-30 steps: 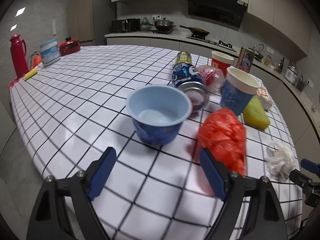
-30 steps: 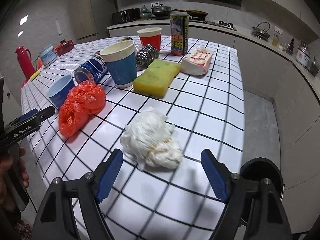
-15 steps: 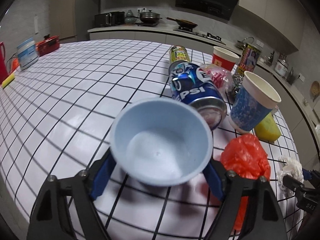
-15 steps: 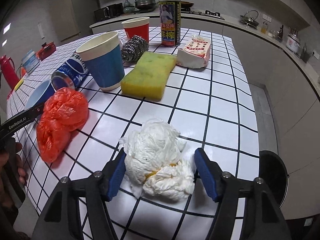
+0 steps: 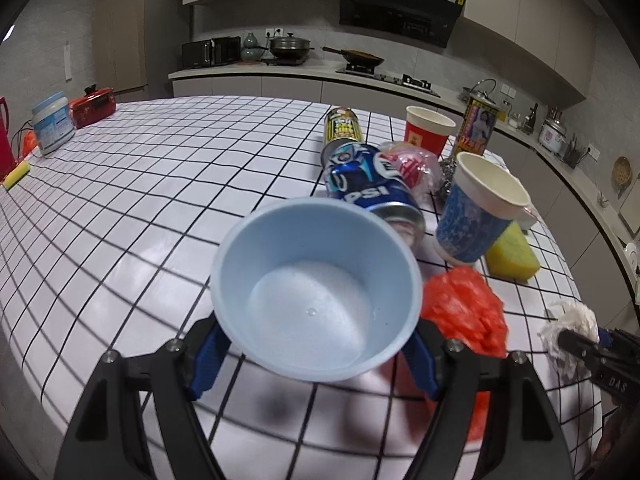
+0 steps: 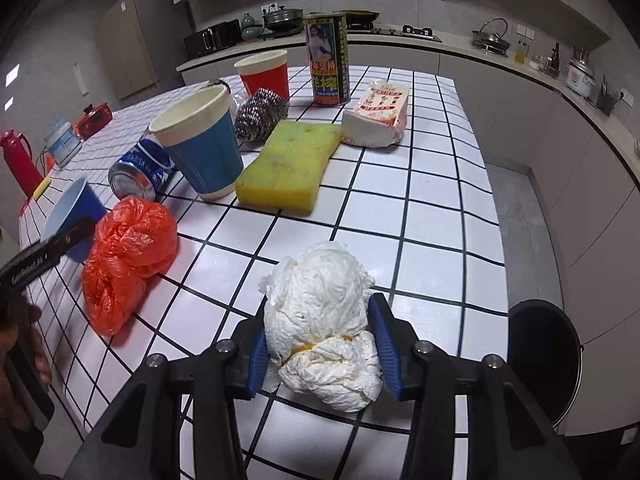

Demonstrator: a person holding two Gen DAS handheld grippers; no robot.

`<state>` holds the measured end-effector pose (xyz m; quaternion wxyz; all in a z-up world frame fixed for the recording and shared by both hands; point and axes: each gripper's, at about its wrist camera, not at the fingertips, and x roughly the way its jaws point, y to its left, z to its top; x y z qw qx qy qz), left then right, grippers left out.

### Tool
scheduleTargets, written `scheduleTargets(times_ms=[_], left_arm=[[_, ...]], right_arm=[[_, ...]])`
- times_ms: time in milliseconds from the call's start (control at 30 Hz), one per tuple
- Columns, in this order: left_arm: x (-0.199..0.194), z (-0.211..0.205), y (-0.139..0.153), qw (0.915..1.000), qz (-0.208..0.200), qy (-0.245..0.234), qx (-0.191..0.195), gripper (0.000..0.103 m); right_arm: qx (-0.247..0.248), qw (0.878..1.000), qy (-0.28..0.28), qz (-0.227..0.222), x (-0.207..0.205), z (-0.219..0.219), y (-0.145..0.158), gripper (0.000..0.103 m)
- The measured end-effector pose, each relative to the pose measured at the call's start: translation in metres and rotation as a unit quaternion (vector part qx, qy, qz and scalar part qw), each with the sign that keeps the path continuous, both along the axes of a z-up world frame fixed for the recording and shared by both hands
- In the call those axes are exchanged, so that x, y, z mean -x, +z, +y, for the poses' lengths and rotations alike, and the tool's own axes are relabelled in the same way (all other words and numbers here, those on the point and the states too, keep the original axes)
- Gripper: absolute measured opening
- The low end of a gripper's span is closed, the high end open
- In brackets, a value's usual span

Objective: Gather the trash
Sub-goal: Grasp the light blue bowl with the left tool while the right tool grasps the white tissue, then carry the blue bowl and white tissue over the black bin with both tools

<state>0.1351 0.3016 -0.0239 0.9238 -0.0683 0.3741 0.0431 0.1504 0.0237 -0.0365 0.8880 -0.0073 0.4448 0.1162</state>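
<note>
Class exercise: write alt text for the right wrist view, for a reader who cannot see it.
The right gripper is shut on a crumpled white paper wad at the near edge of a checked table. Behind lie an orange plastic bag, a yellow sponge and a blue paper cup; a black bin stands on the floor at right.

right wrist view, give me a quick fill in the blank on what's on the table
1. The right gripper is shut on a wad of white ____.
2. The Pepsi can lies on its ____.
3. The yellow sponge lies beside the ____ paper cup.
4. The left gripper holds a light blue ____.

Missing: tissue; side; blue; cup
</note>
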Motion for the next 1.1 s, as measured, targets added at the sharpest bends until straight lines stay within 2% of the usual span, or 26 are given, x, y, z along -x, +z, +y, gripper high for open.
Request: scheduleTargets(times_ms=[233,433,667,1100], left_arm=[[0.023,-0.017,0.018,0.9998,-0.016,0.009,-0.003,0.077],[0.036,-0.049,0.036,0.9993,-0.036,0.001,-0.005,0.077],[0.042,-0.107,0.045,0.9982,-0.045,-0.038,-0.008,0.077],[0.048,-0.220,0.037,0.9918,-0.035,-0.123,0.004,0.077]], right_arm=[[-0.016,1.000,0.000,-0.023,0.009,-0.021,0.019,0.047],[-0.024,0.999,-0.010,-0.037,0.021,-0.054,0.034,0.047],[-0.028,0.998,-0.040,-0.043,0.039,-0.109,0.041,0.047],[-0.019,0.994,-0.105,-0.039,0.074,-0.222,0.040,0.047]])
